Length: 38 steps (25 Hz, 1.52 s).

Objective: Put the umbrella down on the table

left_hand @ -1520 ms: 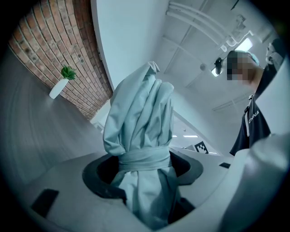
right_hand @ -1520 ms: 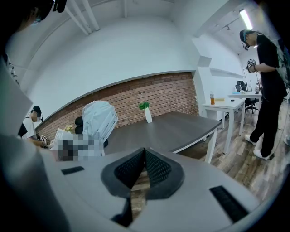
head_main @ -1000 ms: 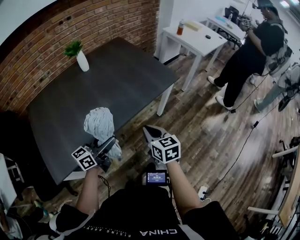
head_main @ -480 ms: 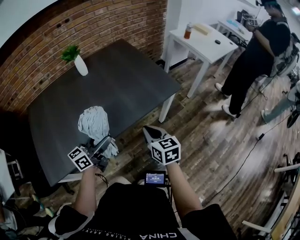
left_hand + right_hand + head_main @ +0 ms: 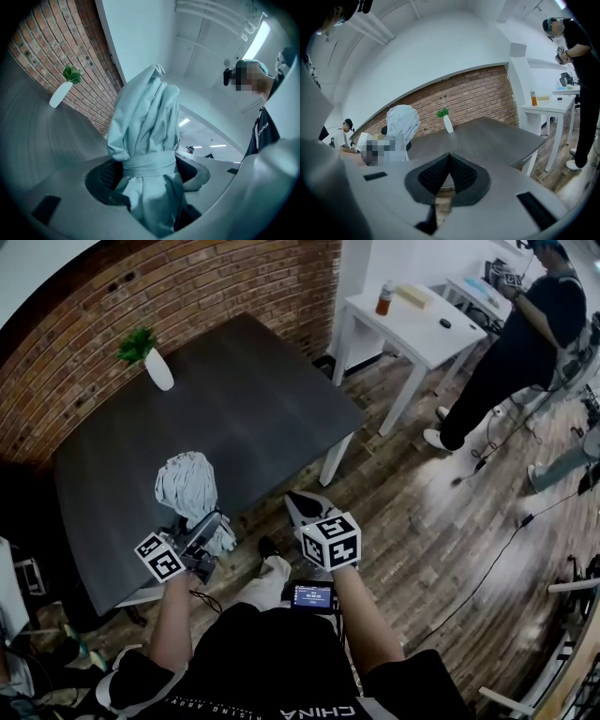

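At left, my left gripper (image 5: 208, 526) has its jaws set wide and pressed on a folded umbrella (image 5: 187, 488), clamped just below its wrap strap. The umbrella is a pale grey-white bundle of loosely pleated fabric. In the left gripper view it (image 5: 147, 140) stands upright between the jaws and bulges above the strap. It is over the near edge of the dark table (image 5: 253, 399), towards the table's left side; I cannot tell whether it touches the top.

The tabletop beyond it lies bare as far as a white vase with a green plant (image 5: 155, 362), which stands well apart at the far side beside the brick wall (image 5: 187, 287).

At centre, my right gripper (image 5: 298, 502) is off the table's near edge and over the wood floor (image 5: 422, 512). Its jaws are closed together with nothing in them, as the right gripper view (image 5: 449, 161) shows.

At right, open floor runs from the table's right corner to a white table (image 5: 412, 320) bearing a bottle (image 5: 384, 298). A person in black (image 5: 525, 343) stands just beyond it.
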Tool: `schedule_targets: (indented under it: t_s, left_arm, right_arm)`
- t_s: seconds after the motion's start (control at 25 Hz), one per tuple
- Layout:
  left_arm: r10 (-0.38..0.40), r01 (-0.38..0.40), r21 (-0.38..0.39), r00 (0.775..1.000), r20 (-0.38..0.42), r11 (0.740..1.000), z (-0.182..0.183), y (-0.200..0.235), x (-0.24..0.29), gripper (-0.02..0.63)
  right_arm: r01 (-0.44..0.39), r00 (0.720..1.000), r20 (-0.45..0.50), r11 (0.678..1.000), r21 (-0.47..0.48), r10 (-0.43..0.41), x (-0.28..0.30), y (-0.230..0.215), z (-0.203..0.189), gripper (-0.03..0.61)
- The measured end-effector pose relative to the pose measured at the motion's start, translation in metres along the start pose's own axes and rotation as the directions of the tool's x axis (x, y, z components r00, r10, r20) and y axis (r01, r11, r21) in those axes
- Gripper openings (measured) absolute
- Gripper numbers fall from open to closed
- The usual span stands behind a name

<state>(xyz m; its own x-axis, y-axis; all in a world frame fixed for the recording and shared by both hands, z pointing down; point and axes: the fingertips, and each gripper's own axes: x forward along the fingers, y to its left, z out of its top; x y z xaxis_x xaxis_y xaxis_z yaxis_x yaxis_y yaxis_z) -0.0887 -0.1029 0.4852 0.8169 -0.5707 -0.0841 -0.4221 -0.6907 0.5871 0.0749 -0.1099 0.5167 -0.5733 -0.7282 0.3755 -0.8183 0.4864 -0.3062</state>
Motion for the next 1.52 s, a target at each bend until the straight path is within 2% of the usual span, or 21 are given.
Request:
schedule_targets:
  t_s: [0.32, 0.6, 0.88, 1.16, 1.52]
  left_arm:
    - [-0.011, 0.011, -0.012, 1.0, 0.028, 1.0, 0.023, 0.042, 0.048, 0.284]
    - [-0.03, 0.03, -0.001, 0.999, 0.024, 1.0, 0.05, 0.087, 0.094, 0.284]
    - [-0.047, 0.048, -0.03, 0.998, 0.033, 0.998, 0.076, 0.132, 0.132, 0.284]
    - [-0.064, 0.064, -0.049, 0.998, 0.006, 0.997, 0.078, 0.156, 0.146, 0.284]
    - [-0.071, 0.07, -0.068, 0.997, -0.012, 0.995, 0.074, 0.167, 0.162, 0.284]
  right_arm:
    - [0.026, 1.0, -0.002, 0.999, -0.022, -0.026, 0.028, -0.045, 0.033, 0.009]
    - [0.032, 0.999, -0.01, 0.999, -0.04, -0.032, 0.08, -0.084, 0.071, 0.009]
    - [0.056, 0.998, -0.022, 0.998, -0.039, -0.057, 0.125, -0.117, 0.099, 0.009]
    - [0.084, 0.996, -0.027, 0.996, -0.026, -0.085, 0.145, -0.131, 0.106, 0.009]
    - [0.087, 0.996, -0.027, 0.996, -0.022, -0.087, 0.152, -0.143, 0.111, 0.009]
